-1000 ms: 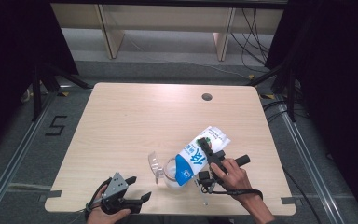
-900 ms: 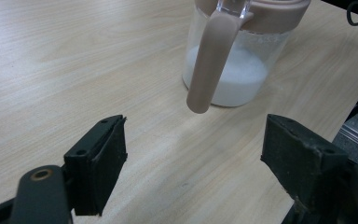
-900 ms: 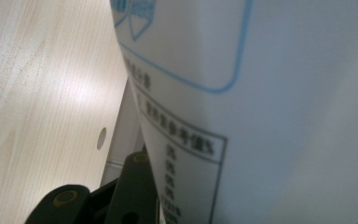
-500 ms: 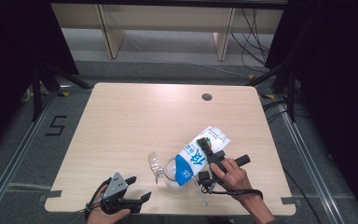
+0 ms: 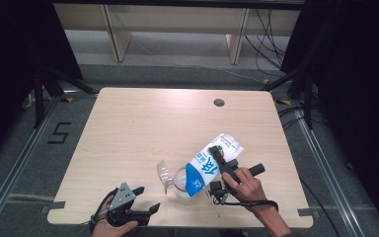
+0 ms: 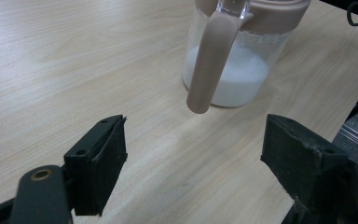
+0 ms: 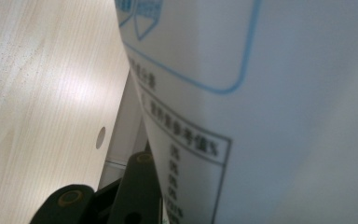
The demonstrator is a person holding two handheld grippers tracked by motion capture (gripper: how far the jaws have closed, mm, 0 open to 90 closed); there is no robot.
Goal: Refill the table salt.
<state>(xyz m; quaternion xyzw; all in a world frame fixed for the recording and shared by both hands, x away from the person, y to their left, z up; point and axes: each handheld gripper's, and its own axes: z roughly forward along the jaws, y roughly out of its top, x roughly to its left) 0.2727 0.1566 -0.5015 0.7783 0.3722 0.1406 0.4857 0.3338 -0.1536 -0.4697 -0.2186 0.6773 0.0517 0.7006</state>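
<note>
A white and blue milk carton point(image 5: 212, 165) hangs tilted, its top end down over a clear glass pitcher point(image 5: 176, 181) near the table's front edge. My right gripper point(image 5: 217, 159) is shut on the carton. In the right gripper view the carton's printed side point(image 7: 261, 93) is pressed against one black finger point(image 7: 137, 186). The pitcher point(image 6: 233, 70) has a brownish lid and handle and holds white liquid at the bottom. At the front left, my left gripper point(image 5: 147, 198) is open and holds nothing. Its jaws point(image 6: 193, 140) point at the pitcher's handle, a short way off.
The wooden table point(image 5: 143, 123) has a small round hole point(image 5: 219, 102) at the back right. Wooden shelving point(image 5: 177, 24) stands beyond the far edge. A "5" mark point(image 5: 59, 133) is on the floor at the left.
</note>
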